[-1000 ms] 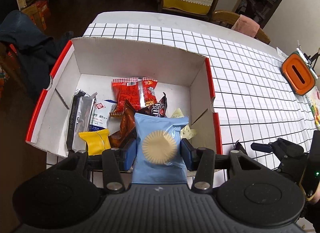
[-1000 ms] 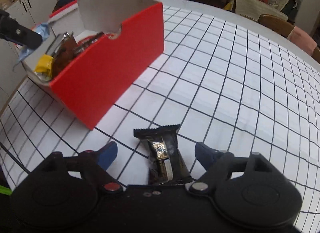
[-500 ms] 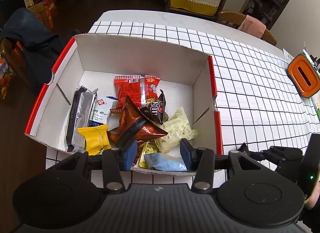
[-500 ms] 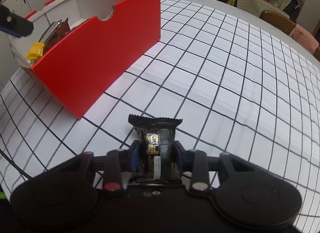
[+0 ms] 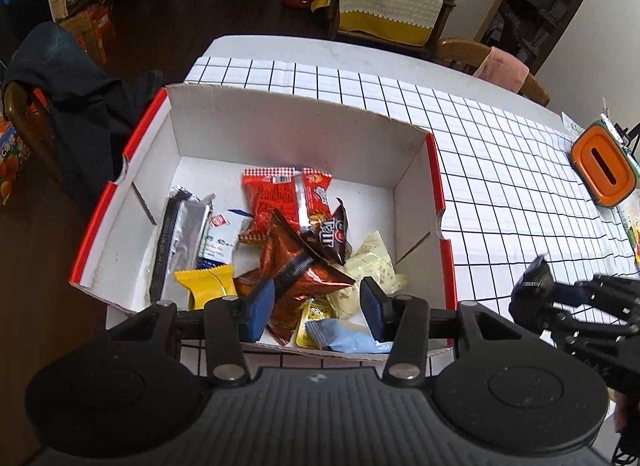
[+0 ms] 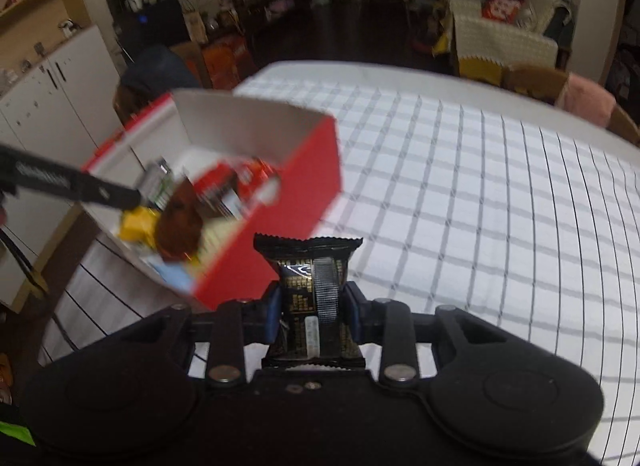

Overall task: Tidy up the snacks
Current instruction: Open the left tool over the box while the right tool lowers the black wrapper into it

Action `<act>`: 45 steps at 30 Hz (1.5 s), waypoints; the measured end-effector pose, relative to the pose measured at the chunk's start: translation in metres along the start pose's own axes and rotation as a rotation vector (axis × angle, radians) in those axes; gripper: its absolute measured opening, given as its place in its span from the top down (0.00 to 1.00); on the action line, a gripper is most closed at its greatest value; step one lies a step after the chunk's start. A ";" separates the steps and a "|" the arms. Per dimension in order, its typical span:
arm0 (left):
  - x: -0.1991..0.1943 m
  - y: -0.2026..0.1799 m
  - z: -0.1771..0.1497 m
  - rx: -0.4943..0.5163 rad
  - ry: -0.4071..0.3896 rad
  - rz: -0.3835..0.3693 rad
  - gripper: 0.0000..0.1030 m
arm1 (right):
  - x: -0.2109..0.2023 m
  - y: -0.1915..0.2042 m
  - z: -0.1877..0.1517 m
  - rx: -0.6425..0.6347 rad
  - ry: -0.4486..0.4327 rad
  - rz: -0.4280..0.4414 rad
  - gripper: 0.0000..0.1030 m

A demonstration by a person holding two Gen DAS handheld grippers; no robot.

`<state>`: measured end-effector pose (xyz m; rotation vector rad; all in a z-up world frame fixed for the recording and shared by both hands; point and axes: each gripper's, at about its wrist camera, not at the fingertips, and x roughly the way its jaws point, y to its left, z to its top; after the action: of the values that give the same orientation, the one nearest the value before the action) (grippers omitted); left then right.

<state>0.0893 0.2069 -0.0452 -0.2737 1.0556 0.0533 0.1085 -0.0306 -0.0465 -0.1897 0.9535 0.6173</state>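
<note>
A red-and-white cardboard box (image 5: 436,185) sits on the checked tablecloth with several snack packets in it. Among them a light blue packet (image 5: 348,340) lies against the near wall. My left gripper (image 5: 316,306) hovers open over that near edge, with nothing between its fingers. My right gripper (image 6: 312,306) is shut on a black snack packet (image 6: 312,266) and holds it in the air above the table, right of the box (image 6: 304,169). In the left wrist view the right gripper (image 5: 560,298) shows at the right edge with the black packet (image 5: 536,274) sticking out of it.
An orange-lidded container (image 5: 604,169) stands at the table's far right. A chair draped with a dark jacket (image 5: 72,97) is left of the box. A wooden chair with a pink cushion (image 5: 504,65) stands behind the table. The checked tablecloth (image 6: 480,205) stretches to the right.
My left gripper let go of the light blue packet, which dropped into the box. My right gripper shut on the black packet and lifted it off the table.
</note>
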 end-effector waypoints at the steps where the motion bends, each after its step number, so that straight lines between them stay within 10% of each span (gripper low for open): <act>1: -0.002 0.002 0.001 0.001 -0.005 0.000 0.55 | -0.001 0.005 0.006 -0.003 -0.008 0.005 0.69; 27: -0.009 0.084 0.000 -0.028 -0.025 0.057 0.55 | 0.102 0.096 0.058 -0.089 0.080 -0.010 0.69; 45: -0.030 0.066 -0.012 0.028 -0.100 0.029 0.55 | 0.049 0.091 0.049 0.015 -0.005 0.006 0.67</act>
<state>0.0525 0.2697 -0.0375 -0.2285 0.9602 0.0779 0.1114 0.0838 -0.0478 -0.1719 0.9533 0.6156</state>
